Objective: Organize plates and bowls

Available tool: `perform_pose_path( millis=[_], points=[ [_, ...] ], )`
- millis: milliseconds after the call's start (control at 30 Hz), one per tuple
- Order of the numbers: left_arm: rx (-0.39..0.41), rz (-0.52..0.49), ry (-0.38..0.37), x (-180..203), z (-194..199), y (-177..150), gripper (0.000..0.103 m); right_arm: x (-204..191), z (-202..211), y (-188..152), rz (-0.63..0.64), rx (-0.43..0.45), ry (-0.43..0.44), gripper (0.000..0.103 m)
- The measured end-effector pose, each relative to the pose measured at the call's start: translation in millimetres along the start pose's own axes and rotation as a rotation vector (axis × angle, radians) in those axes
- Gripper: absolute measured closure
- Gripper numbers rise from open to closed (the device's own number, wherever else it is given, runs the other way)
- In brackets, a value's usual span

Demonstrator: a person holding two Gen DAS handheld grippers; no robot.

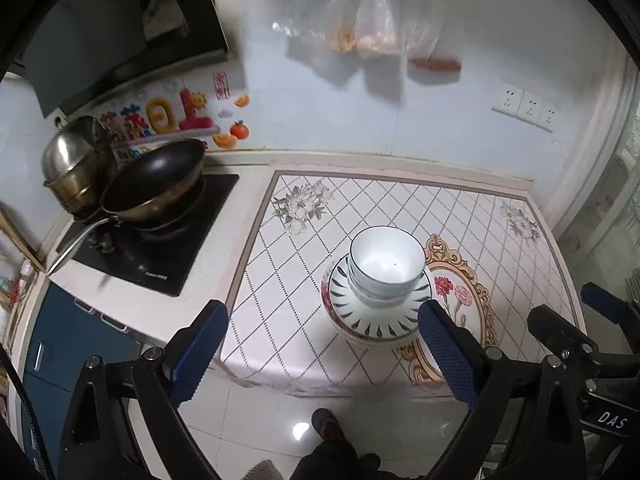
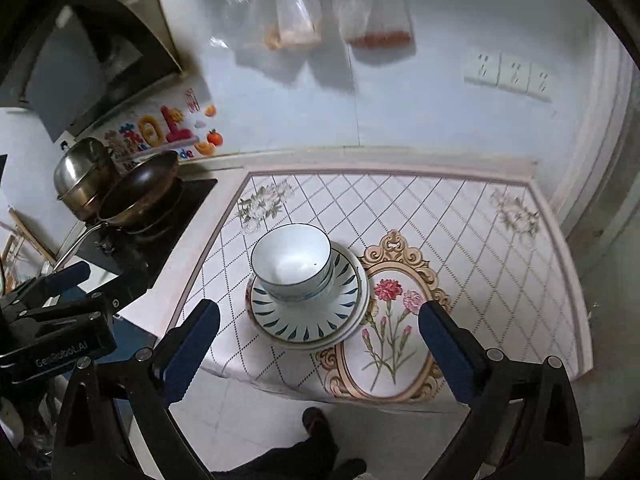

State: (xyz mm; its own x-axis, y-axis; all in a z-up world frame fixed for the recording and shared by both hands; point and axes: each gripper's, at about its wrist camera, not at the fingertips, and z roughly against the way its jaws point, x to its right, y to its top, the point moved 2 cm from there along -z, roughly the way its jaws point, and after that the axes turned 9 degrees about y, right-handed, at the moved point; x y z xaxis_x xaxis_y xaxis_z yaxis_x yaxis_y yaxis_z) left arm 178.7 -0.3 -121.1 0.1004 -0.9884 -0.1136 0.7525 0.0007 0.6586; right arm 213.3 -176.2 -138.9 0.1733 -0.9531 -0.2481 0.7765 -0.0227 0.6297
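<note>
White bowls with a blue rim (image 1: 386, 266) sit nested on a stack of plates; the top plate (image 1: 376, 320) is white with dark leaf strokes. The stack stands on the patterned mat near the counter's front edge. The same bowls (image 2: 292, 262) and plate (image 2: 304, 320) show in the right wrist view. My left gripper (image 1: 324, 344) is open and empty, held above and in front of the stack. My right gripper (image 2: 320, 340) is open and empty, also pulled back from the stack. The right gripper shows at the left view's right edge (image 1: 580, 332), the left gripper at the right view's left edge (image 2: 52, 300).
A patterned mat (image 1: 480, 216) covers the counter. A black wok (image 1: 156, 184) and a steel pot (image 1: 76, 168) sit on the cooktop at left. Plastic bags hang on the wall (image 1: 376, 32). Wall sockets (image 1: 528, 108) are at right. The tiled floor and a foot (image 1: 326, 426) lie below.
</note>
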Motion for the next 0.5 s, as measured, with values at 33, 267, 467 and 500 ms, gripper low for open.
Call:
perform_pose_path(
  millis=[33, 267, 467, 500],
  points=[
    [0.011, 0.002, 0.002, -1.3, 9.0, -4.4, 0.006, -2.5, 11.6, -5.7, 0.003, 0.013, -0.004, 0.001],
    [0.056, 0.024, 0.003, -8.6, 52.7, -28.7, 0.006, -12.5, 69.1, -32.7, 0.003, 0.076, -0.015, 0.001],
    [0.078, 0.044, 0.001, -13.5, 70.2, -42.2, 0.006, -14.9, 98.3, -44.1, 0.009, 0.113, -0.027, 0.001],
    [0.078, 0.047, -0.002, -13.9, 71.6, -44.2, 0.006, -14.7, 100.7, -44.0, 0.012, 0.118, -0.029, 0.001]
  ],
)
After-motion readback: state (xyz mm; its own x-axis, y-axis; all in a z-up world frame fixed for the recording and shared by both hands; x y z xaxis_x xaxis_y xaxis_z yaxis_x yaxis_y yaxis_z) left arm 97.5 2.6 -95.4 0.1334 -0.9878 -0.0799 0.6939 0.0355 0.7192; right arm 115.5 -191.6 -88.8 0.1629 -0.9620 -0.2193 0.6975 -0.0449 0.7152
